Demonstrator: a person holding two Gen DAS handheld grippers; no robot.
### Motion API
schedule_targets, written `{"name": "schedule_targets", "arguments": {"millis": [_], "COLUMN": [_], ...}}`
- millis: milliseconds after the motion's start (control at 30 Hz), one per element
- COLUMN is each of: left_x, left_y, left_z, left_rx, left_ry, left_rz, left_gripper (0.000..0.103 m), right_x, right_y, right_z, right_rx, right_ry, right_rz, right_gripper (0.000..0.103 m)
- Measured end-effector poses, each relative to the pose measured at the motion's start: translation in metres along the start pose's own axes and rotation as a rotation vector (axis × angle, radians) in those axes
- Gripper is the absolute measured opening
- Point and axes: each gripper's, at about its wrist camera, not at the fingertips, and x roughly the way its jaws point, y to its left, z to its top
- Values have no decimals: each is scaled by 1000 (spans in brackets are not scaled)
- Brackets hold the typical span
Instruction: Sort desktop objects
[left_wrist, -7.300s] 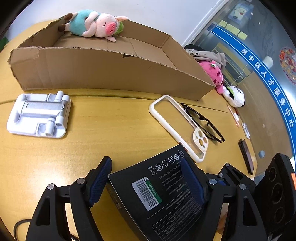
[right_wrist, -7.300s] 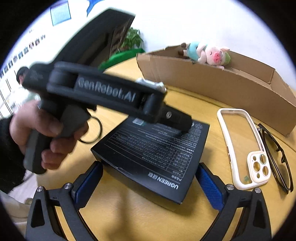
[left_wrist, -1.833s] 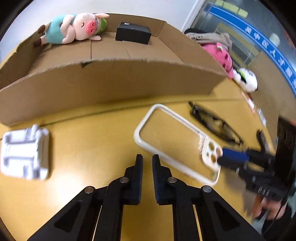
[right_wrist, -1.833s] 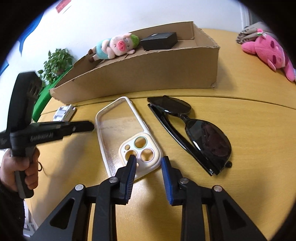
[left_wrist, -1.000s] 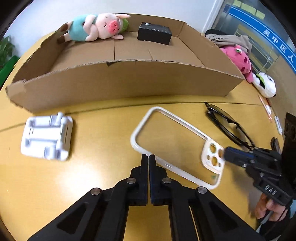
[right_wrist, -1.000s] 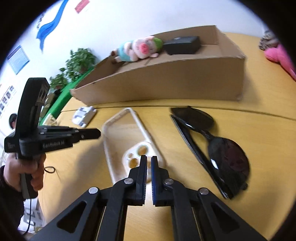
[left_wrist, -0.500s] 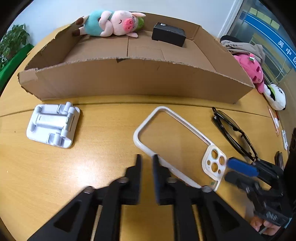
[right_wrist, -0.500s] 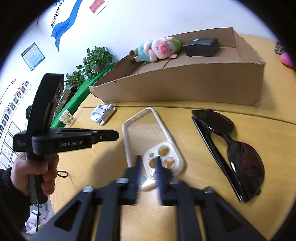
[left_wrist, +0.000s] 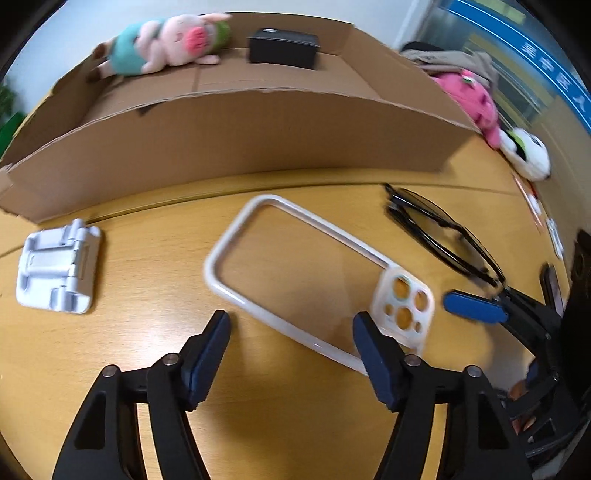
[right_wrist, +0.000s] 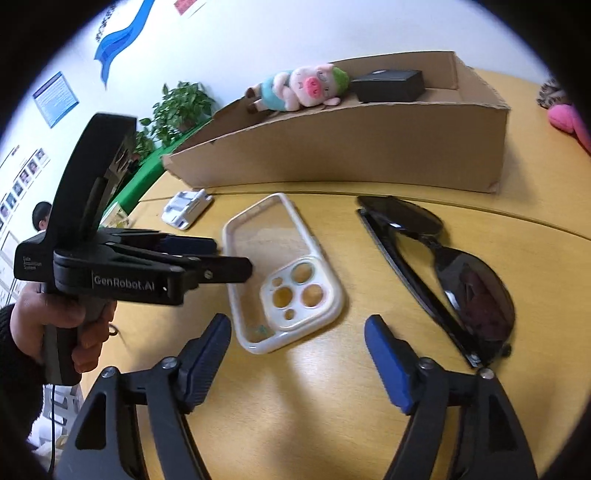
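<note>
Cardboard box (left_wrist: 258, 140) sits at the back of the wooden table (left_wrist: 147, 369), and two things lie in it: a toy pig (left_wrist: 166, 40) and a black box (left_wrist: 282, 45). That part looks done. Three things wait on the table: sunglasses (right_wrist: 443, 266), a clear phone case (left_wrist: 314, 273) in the middle, and what may be a small white stand (left_wrist: 59, 269). Both the left gripper (left_wrist: 291, 343) and the right gripper (right_wrist: 297, 350) have fingers spread wide, holding nothing, near the case.
</note>
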Motion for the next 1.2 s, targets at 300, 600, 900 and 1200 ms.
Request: {"name": "schedule_targets", "arguments": {"millis": [300,600,900,1200], "left_x": [-3,-22,-14,12], "left_y": [-14,1,35,36], "left_z": [-13,-14,24,36], "left_rx": [70,82,99,223], "left_ry": [6,-57,-149,-55], "left_rz": [-73,-88,-128,-237], "left_gripper": [71,80,85,75], "right_x": [8,-14,-4,30], "right_y": [26,3,-6,45], "right_z": [-6,-10,18,7], "right_rx": [-77,-22,42,-133], "right_ry": [34,-3,-8,63], "right_rz": [105,72,47,-249], "right_gripper": [76,76,80,83]}}
